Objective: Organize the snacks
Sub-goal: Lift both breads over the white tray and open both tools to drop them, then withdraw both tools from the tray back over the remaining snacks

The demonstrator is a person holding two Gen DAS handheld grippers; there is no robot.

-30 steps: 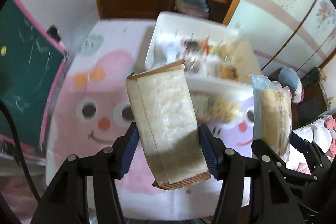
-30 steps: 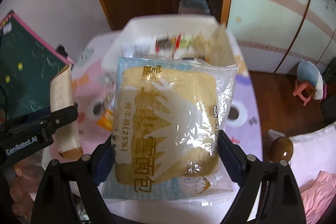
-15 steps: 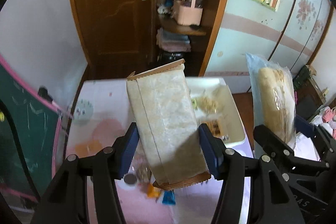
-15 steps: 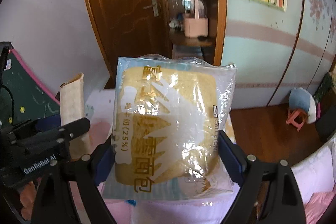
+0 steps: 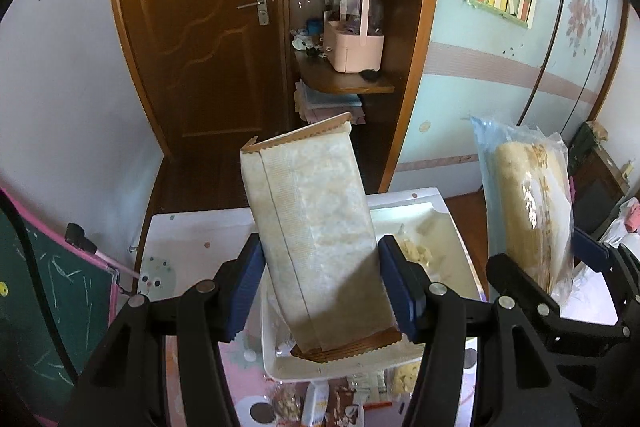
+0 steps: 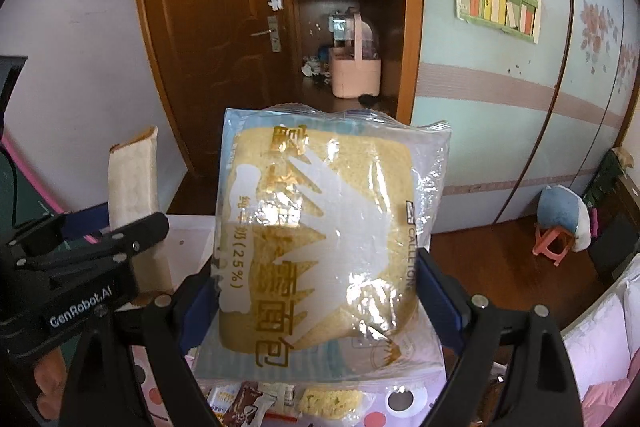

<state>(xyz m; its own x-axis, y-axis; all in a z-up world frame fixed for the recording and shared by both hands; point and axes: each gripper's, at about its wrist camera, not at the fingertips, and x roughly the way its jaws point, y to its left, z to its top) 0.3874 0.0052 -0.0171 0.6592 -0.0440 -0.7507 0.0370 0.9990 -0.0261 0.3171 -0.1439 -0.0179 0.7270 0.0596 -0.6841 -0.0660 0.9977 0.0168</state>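
The left tongs (image 5: pixel 320 283) are clamped on a tan paper-wrapped snack pack (image 5: pixel 312 243), held above the worktop (image 5: pixel 192 239); its long axis runs up and away from the camera, top leaning slightly left. The right tongs (image 6: pixel 320 291) grip a clear-bagged bread slice (image 6: pixel 324 239) by its side edges, flat face toward the camera, long axis upright. Below sits a white tray (image 5: pixel 272 351) holding what look like loose snacks, partly hidden. Small packets (image 6: pixel 256 401) lie on the worktop under the bread. A wooden door (image 5: pixel 200 35) and corner shelves (image 5: pixel 344 83) stand beyond.

White bin (image 5: pixel 280 363) lies open below; held packets crowd side by side.
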